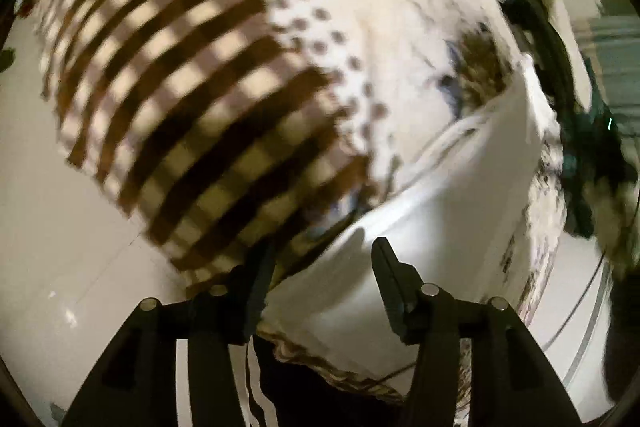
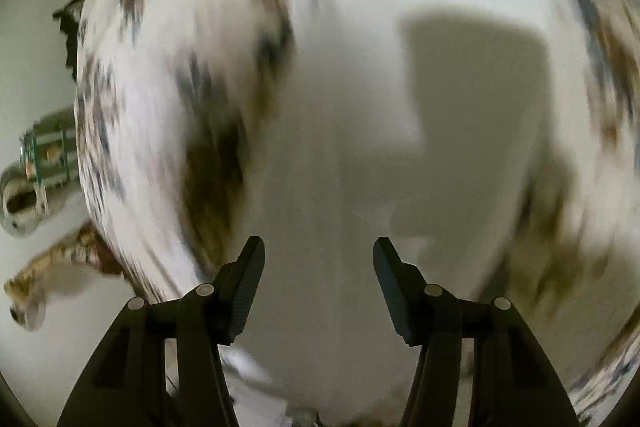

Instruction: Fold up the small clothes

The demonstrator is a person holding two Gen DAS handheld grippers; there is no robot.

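Left gripper [image 1: 320,279]: jaws spread, hovering over white printed garment [image 1: 460,195]
Right gripper [image 2: 319,279]: jaws spread, above same garment [image 2: 340,127]
Checked cloth [image 1: 180,99]: touching garment's left
White table [image 1: 48,227]: beneath garment

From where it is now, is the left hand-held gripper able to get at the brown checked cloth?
Probably yes: the left hand-held gripper is open, the checked cloth lies just ahead by its left finger, and nothing covers it.
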